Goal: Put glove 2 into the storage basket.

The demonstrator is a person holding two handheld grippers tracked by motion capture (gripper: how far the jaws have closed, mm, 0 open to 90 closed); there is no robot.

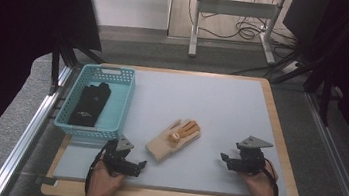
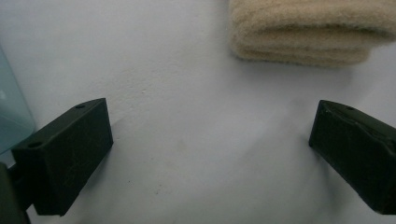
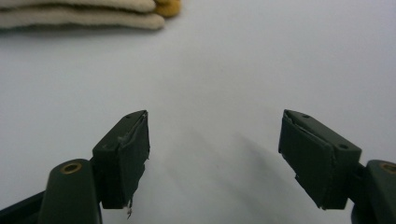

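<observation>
Black glove (image 1: 90, 103) already in blue basket (image 1: 122, 102); tan glove (image 1: 173, 139) lies on tabletop (image 1: 221, 109) between the grippers, not yet binned. Left gripper (image 1: 138, 166) and right gripper (image 1: 224, 158): jaws wide open, empty.

The right gripper (image 3: 215, 154) holds its jaws wide apart above the pale mat (image 3: 261, 60), nothing between them; a cream glove (image 3: 79, 16) lies beyond, well apart.

Even, soft overhead light keeps the table (image 1: 222, 104) bright in the high view, while the surroundings fall into deep darkness. In both gripper views the near jaws are blurred and cast faint, diffuse shadows; no glare appears.
</observation>
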